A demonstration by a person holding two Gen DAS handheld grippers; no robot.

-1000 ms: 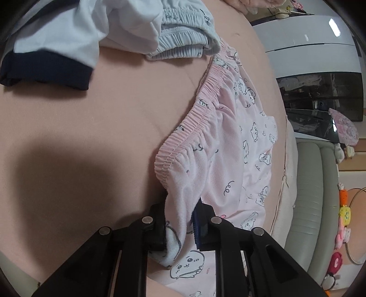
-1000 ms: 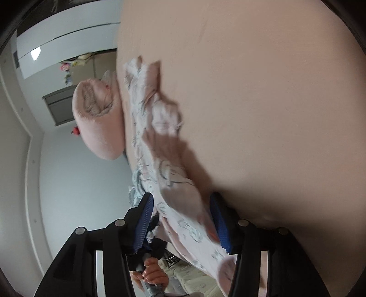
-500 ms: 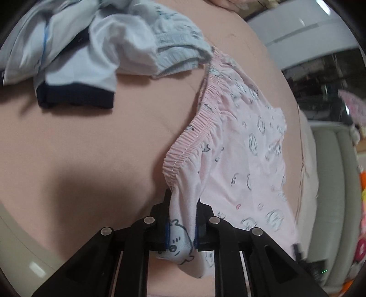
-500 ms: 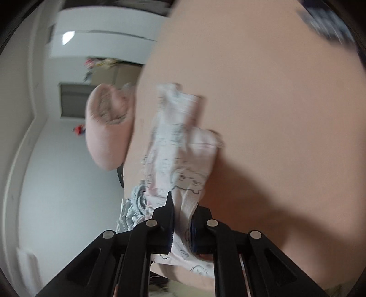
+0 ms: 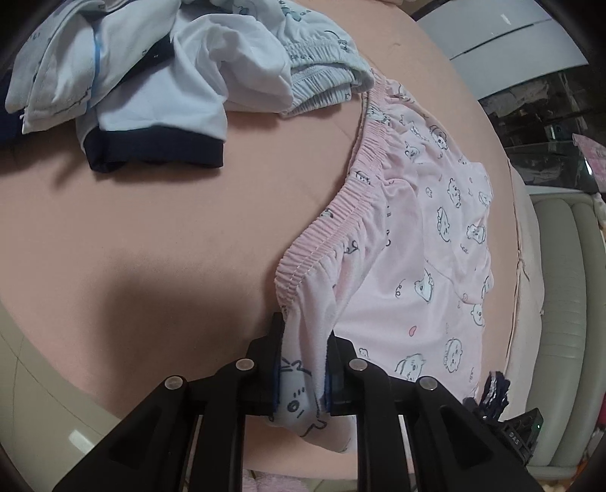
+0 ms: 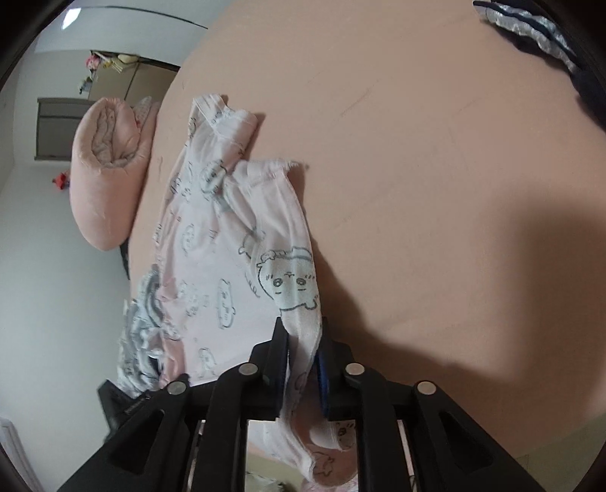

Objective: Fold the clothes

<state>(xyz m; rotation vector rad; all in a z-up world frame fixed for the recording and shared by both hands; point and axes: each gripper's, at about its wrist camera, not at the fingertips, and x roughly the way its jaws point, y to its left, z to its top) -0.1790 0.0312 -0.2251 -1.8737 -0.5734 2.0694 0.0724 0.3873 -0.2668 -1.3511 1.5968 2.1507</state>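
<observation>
Pink pyjama shorts (image 5: 416,227) printed with little cartoon animals lie on a peach bed sheet (image 5: 151,227), the gathered waistband running up and away. My left gripper (image 5: 303,340) is shut on the near waistband corner, and cloth bulges out between its pads. In the right wrist view the same shorts (image 6: 212,234) stretch away, their leg hems crumpled at the far end. My right gripper (image 6: 303,340) has a bunched fold of them between its pads and lifted off the sheet; its jaws are opening.
A heap of light blue and white clothes (image 5: 170,75) with a navy hem lies beyond the shorts. A rolled pink quilt (image 6: 106,170) rests at the bed's edge. A dark striped garment (image 6: 549,34) is far right. A grey-green sofa (image 5: 560,284) borders the bed.
The right gripper closed from wide onto the shorts' edge and rose with it, then loosened a little. The left gripper kept its grip and tilted, so more of the clothes heap shows.
</observation>
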